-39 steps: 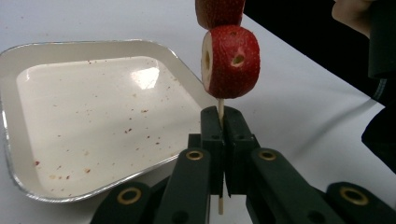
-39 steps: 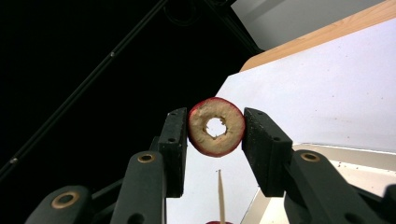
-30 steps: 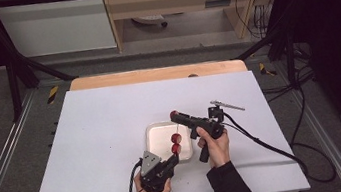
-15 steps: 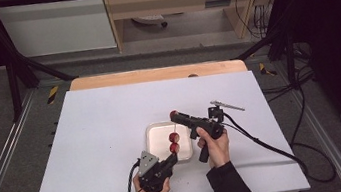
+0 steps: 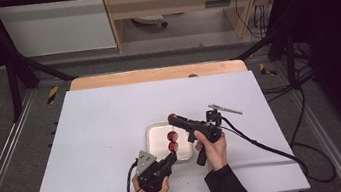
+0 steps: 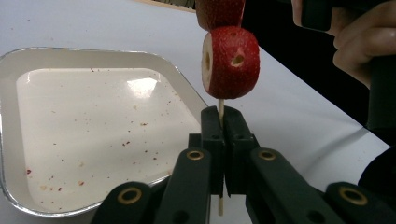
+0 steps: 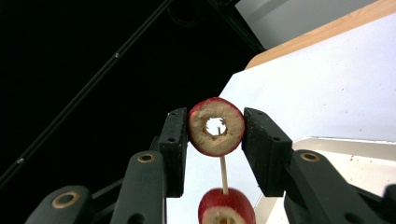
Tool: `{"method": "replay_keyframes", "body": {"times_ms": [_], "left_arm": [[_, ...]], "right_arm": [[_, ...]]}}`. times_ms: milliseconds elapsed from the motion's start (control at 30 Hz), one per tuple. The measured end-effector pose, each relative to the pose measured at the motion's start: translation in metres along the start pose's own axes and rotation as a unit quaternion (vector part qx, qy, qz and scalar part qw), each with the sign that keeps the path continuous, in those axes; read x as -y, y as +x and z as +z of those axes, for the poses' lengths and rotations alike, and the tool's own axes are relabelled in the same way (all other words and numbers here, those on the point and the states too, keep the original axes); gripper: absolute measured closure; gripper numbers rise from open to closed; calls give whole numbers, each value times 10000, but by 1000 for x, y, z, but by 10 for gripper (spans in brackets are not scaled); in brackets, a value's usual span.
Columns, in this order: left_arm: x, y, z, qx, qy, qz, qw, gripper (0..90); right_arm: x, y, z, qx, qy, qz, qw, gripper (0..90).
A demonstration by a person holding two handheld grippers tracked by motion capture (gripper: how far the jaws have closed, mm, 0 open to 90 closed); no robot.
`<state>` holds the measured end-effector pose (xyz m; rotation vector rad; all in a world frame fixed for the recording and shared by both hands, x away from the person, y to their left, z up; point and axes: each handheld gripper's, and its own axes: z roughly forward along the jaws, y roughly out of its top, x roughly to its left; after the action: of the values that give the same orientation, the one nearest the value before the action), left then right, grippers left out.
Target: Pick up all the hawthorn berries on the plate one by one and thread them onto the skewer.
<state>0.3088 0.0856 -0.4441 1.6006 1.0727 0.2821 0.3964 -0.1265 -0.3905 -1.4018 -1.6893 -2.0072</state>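
My left gripper is shut on the lower end of a thin wooden skewer, held upright over the tray's near right corner. Two cored red fruit pieces sit on the stick; the lower one hangs just above the jaws. My right gripper is shut on a third cored red fruit ring by its sides, right at the skewer's top end. Another skewered piece shows below it.
An empty white tray, flecked with red crumbs, lies on the white tabletop. A small metal tool lies to the right of the right hand. A wooden strip runs along the table's far edge.
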Motion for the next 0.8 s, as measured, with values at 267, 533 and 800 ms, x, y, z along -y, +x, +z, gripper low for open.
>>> {"method": "replay_keyframes", "body": {"times_ms": [267, 533, 800], "left_arm": [[0, 2, 0, -115, 17, 175, 9998, 885], [1, 3, 1, -29, 84, 230, 9997, 888], [2, 8, 0, 39, 81, 166, 9998, 888]], "right_arm": [[3, 1, 0, -14, 115, 43, 9999, 619], [4, 2, -1, 42, 203, -25, 9998, 621], [5, 1, -3, 152, 283, -213, 9993, 624]]}}
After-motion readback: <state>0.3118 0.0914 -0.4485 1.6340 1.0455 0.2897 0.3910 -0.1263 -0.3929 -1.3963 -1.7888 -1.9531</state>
